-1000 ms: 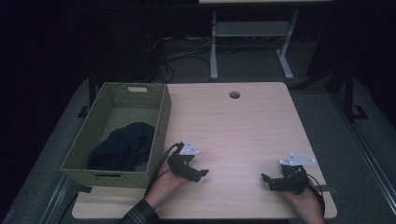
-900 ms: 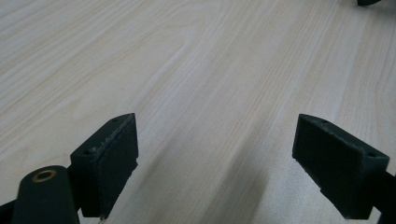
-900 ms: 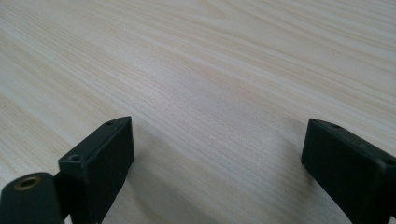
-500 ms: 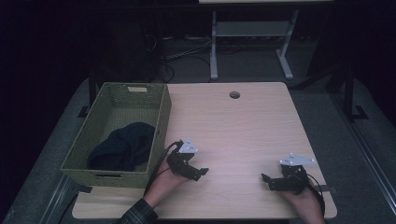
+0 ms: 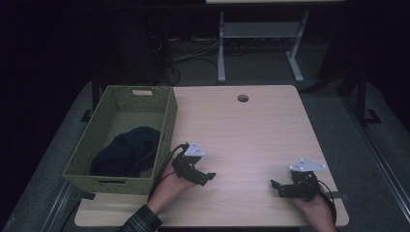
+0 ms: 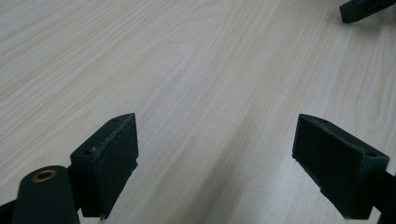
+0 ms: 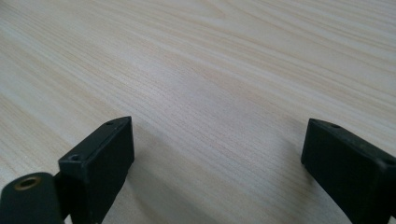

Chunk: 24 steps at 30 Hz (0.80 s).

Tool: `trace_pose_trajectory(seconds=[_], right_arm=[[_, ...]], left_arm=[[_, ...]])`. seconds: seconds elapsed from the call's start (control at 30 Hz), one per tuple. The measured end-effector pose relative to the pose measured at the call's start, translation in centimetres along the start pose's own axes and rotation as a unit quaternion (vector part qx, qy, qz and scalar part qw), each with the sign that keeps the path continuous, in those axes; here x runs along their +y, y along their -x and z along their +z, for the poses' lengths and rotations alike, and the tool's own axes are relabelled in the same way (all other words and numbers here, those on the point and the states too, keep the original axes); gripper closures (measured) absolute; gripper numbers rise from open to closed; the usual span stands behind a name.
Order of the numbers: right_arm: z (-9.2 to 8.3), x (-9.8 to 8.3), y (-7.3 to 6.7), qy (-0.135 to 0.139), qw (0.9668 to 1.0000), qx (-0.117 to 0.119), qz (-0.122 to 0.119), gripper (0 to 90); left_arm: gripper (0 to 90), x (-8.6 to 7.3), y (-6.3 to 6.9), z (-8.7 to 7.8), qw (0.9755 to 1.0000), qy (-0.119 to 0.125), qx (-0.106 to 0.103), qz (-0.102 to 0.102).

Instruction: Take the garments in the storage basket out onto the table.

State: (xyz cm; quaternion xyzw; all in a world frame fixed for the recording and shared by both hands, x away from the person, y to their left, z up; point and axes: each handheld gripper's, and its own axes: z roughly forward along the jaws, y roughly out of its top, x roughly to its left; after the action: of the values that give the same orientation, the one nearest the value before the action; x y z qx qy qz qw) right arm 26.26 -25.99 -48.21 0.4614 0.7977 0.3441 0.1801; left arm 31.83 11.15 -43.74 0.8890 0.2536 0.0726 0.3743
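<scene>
While both tongs, left [image 5: 209, 176] and right [image 5: 275, 185], gape wide and empty, I should swing the left toward the dark cloth [image 5: 126, 151] in the basket [image 5: 167, 126] at the frame's left.

Grippers: left gripper [image 5: 207, 176] and right gripper [image 5: 276, 186], black, each topped by a grey plate.
Cables: black.
Sleeve [image 5: 142, 221]: plaid.

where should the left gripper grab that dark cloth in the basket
Probably the raised fold at the top of the dark cloth, coming straight down from above. It lies bunched in a heap on the floor of the green basket, whose tall walls block any sideways approach. The left gripper, jaws open, sits just right of the basket.
</scene>
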Motion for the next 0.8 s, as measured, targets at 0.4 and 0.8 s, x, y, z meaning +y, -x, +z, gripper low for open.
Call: trace_pose_trajectory(seconds=[0.4, 0.8], right_arm=[[0.0, 0.0, 0.0, 0.000, 1.0000, 0.000, 0.000, 9.1], [0.0, 0.0, 0.0, 0.000, 1.0000, 0.000, 0.000, 9.1]], left_arm=[[14.1, 0.9, 0.0, -0.8, 1.0000, -0.001, -0.004, 0.002], [14.2, 1.5, 0.0, -1.2, 0.9999, -0.006, -0.010, -0.002]])
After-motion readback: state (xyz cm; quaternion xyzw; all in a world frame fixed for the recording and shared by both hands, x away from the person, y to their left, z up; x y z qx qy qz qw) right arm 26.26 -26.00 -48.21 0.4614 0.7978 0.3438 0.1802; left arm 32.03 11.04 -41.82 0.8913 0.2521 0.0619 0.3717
